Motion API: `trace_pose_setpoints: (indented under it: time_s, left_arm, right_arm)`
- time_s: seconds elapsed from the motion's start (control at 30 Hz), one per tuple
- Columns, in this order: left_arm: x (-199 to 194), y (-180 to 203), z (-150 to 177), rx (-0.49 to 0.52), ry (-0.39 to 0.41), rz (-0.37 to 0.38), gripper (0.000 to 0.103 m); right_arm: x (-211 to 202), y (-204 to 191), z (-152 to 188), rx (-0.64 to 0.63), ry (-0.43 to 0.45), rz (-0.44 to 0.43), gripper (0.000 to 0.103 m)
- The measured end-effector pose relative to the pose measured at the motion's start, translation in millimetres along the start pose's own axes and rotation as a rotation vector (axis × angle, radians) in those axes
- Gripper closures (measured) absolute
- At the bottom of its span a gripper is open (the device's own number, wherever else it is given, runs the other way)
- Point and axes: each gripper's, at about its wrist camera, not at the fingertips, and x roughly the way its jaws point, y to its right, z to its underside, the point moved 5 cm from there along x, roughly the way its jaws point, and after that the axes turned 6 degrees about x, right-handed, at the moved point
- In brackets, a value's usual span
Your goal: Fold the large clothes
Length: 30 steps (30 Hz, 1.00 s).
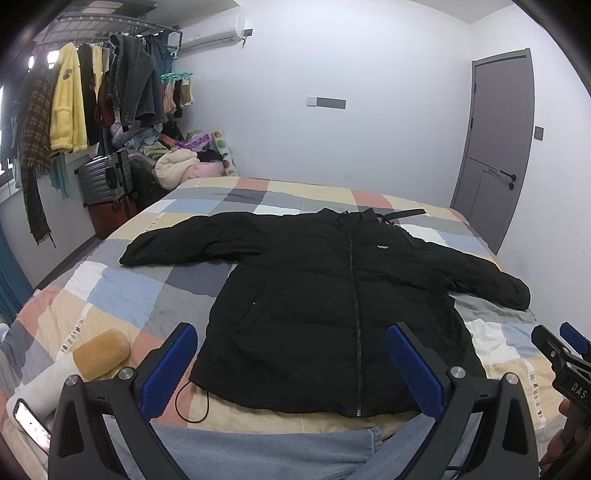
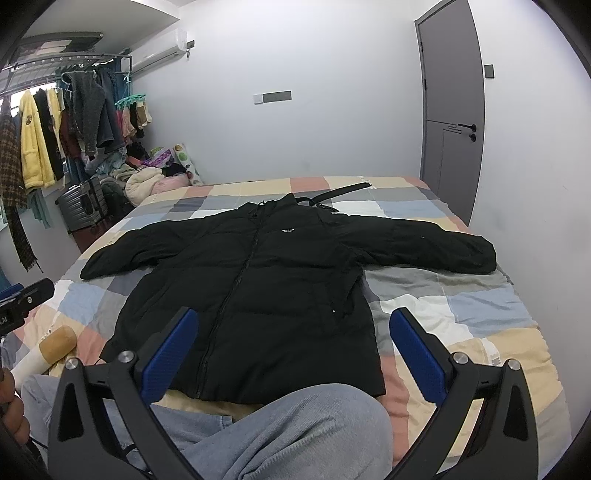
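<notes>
One black jacket (image 1: 332, 306) ahead of the grippers, two sleeves spread, one zip. Two grippers: left gripper (image 1: 291, 363), right gripper (image 2: 293, 350), each with two blue pads. One bed (image 1: 110, 295) beneath. One cylindrical pillow (image 1: 99, 354) left of the left gripper. One door (image 2: 454, 110) ahead, right. One air conditioner (image 1: 214, 33), one clothes rack (image 1: 110, 29), two suitcases far left.
</notes>
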Motion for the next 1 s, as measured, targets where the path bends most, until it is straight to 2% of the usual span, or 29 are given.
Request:
trace_pose_setpoints:
  time_s: [0.5,0.6,0.77,0.9,1.0]
  left_arm:
    - [19,-3,2,-0.004,-0.014,0.012,0.0]
    - [22,-1,-3,-0.007,0.031,0.022,0.0]
    - [38,8,-17,0.004,0.039,0.068,0.0]
    - [40,12,-34,0.021,0.072,0.067,0.0]
    - [38,13,-45,0.028,0.11,0.082,0.0]
  right_arm:
    - [11,11,-6,0.009,0.013,0.027,0.0]
    - [15,13,-9,0.011,0.022,0.023,0.0]
    - [28,12,-24,0.008,0.033,-0.006,0.0]
    - [34,20,-41,0.036,0.056,-0.019,0.0]
    - [37,29,-54,0.036,0.08,0.0,0.0]
